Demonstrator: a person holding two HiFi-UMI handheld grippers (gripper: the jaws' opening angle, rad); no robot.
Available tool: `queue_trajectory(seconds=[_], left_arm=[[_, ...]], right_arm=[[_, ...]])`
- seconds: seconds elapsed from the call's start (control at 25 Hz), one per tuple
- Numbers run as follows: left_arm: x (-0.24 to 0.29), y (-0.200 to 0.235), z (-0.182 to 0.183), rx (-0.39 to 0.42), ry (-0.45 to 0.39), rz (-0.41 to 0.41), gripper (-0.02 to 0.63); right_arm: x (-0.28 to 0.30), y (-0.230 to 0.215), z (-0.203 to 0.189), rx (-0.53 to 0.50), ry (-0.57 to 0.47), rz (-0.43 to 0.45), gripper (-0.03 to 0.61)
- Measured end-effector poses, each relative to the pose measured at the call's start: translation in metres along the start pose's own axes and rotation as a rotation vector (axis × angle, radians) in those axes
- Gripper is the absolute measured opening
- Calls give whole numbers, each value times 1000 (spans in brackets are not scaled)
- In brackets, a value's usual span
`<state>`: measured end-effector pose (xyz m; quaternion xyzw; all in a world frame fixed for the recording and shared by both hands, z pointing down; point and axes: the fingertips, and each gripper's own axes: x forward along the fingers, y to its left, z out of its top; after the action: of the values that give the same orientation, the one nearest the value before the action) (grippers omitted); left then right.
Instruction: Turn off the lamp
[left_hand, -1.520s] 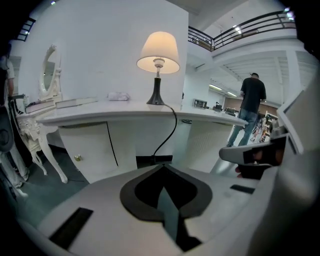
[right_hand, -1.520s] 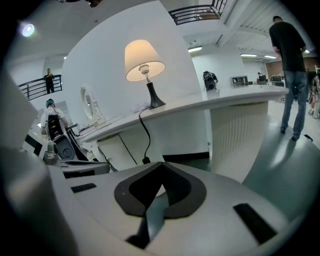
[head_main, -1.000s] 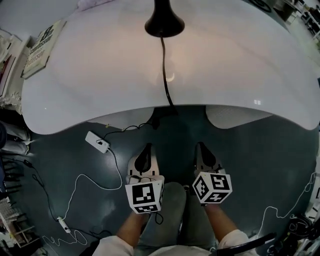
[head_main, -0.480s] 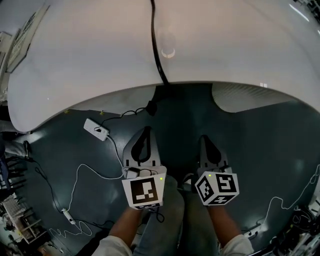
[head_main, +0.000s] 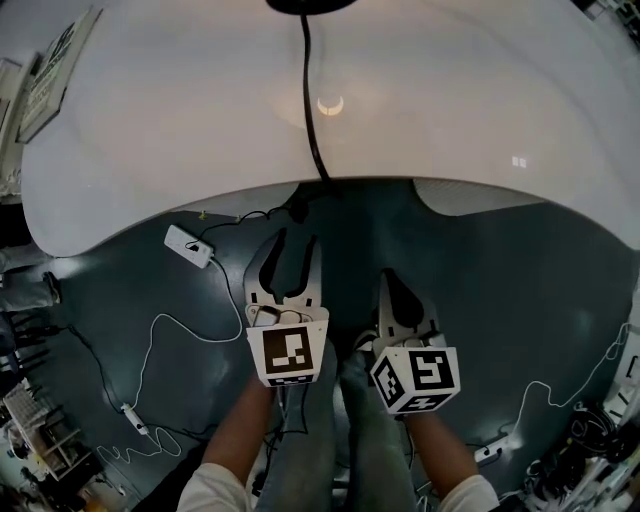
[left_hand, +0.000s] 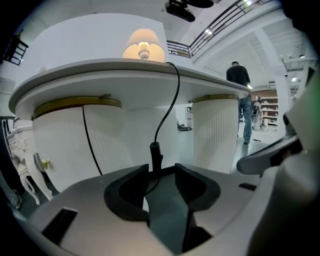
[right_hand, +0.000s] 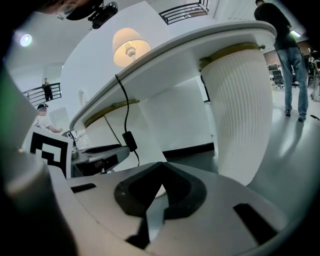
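Now: table lamp (left_hand: 144, 44) stands on top of the white table (head_main: 150, 170), toward its far side, shade glowing, so it is lit. From the head view only its black base (head_main: 300, 4) shows, at the table's far edge, with a warm glow reflected on the tabletop just beside the cord. Black cord (head_main: 311, 110) runs from the base across the tabletop, drops over the table's near edge and hangs below it. An inline switch (left_hand: 156, 152) sits on that hanging stretch, under the near edge, between the table's two fluted white pedestals (left_hand: 216, 132). Left gripper (head_main: 294, 242) is held low in front of the table, aimed at the switch. Its jaws have just been opening and stand released, wide apart, nothing between the pads. The switch hangs just beyond the tips, in line with the gap. Right gripper (head_main: 389, 278) sits beside the left one, a little farther back from the table edge, clenched: tips meet, nothing held. On the dark floor by the left part of the table's near edge lies a white power adapter (head_main: 188, 246), a thin cable trailing from it. A book (head_main: 55, 65) lies on the table's left end. A person (left_hand: 241, 100) stands in the background, well beyond the table.
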<state>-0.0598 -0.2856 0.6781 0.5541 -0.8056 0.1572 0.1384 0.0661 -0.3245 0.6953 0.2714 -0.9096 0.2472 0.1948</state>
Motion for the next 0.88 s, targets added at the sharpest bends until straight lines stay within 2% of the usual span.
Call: queue_trajectory(seconds=[0.2,0.4,0.72,0.84,0.88], left_arm=[[17,12,2,17,24,28,155],[37,13,10,36,26,-14,155],[33,4,8,17,18,-24,150],[32,8,8,8,13,-10,92],[32,10,9,5,12,-7,92]], right_arm=[[-7,6,11,7,3,7,0],[-7,6,10,22,9,3,0],[-8,7,8,24,21,2,0],[-9,8,7,15,27,3,0],[-9,8,7,14,29,3,0]])
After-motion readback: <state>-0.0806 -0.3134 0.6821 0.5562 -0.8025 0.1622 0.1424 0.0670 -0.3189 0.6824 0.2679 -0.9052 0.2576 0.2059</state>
